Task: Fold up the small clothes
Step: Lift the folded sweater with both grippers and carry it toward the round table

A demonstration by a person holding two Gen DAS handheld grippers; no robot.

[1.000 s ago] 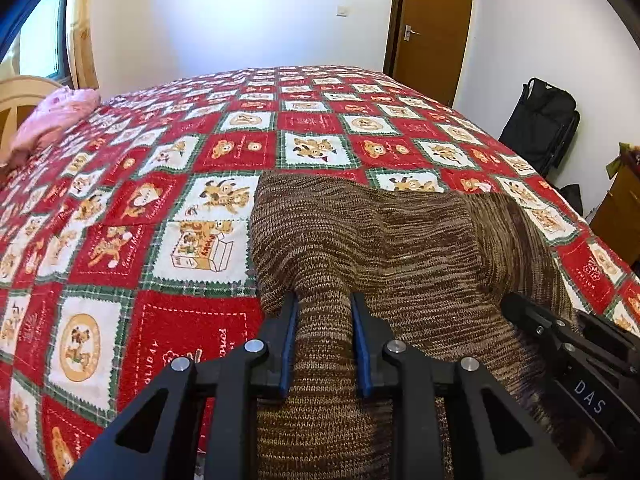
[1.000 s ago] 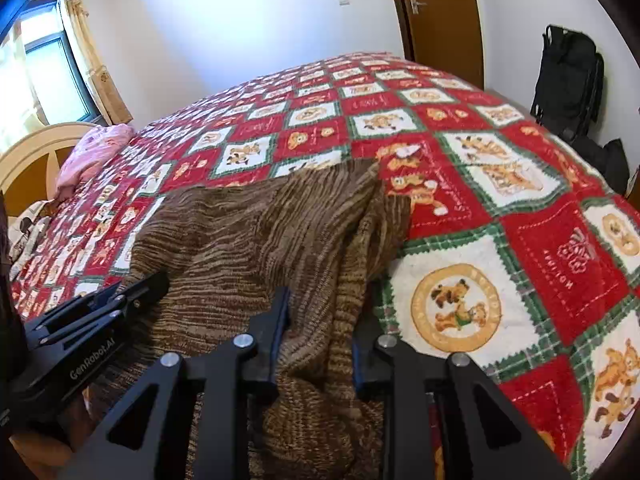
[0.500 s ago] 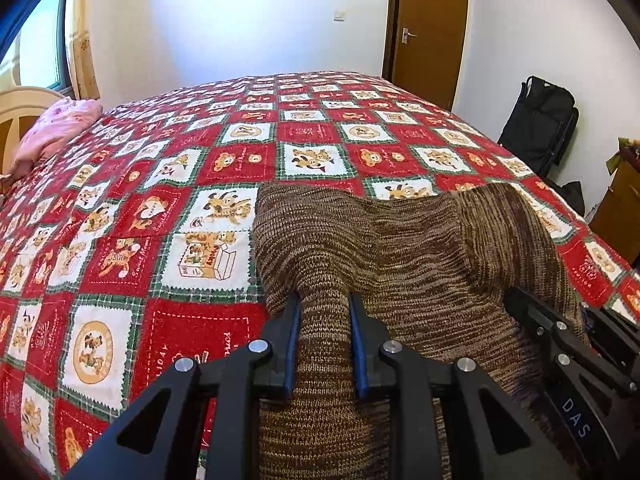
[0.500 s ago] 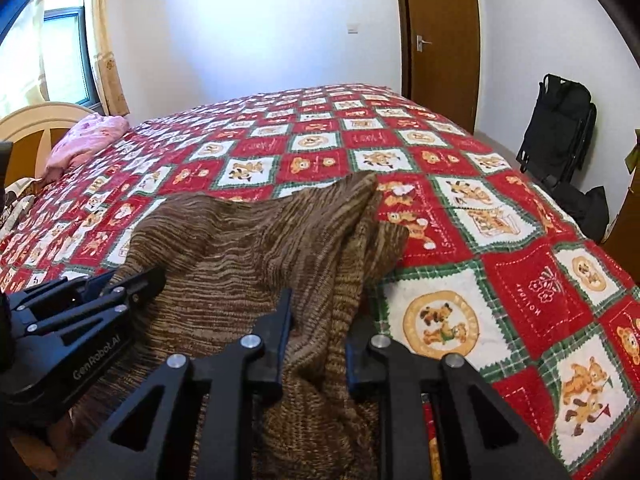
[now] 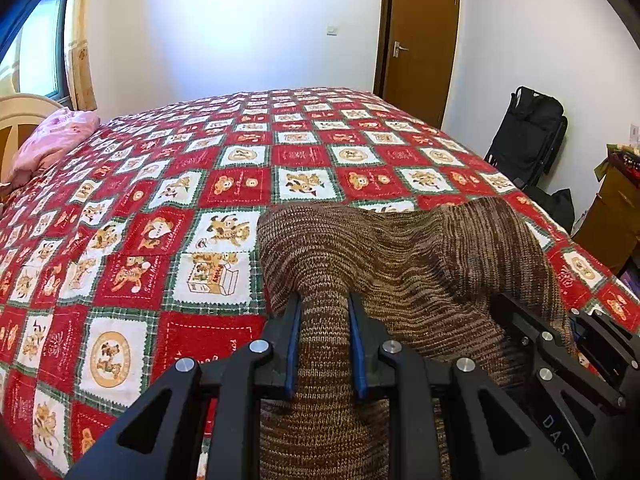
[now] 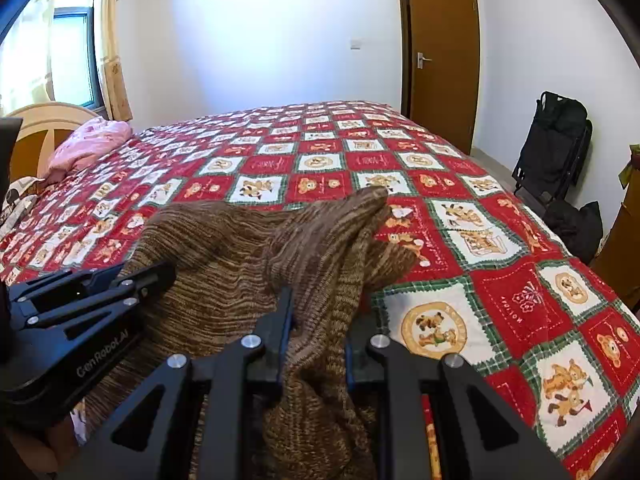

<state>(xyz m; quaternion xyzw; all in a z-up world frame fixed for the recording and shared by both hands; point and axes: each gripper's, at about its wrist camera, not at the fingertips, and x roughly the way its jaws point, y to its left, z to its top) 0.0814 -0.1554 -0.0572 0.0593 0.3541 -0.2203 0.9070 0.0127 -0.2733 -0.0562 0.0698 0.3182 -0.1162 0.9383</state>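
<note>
Spreading across the whole bed, the red-and-white patchwork quilt (image 5: 132, 280) carries our brown knitted sweater (image 5: 420, 264) at its near edge, the far part draped on the quilt and the near part lifted. We pinch one bunched fold of knit in the left gripper (image 5: 324, 344), and the right gripper (image 6: 318, 340) clamps another fold on the sweater's right side. A pink pillow (image 6: 92, 148) lies far left.
</note>
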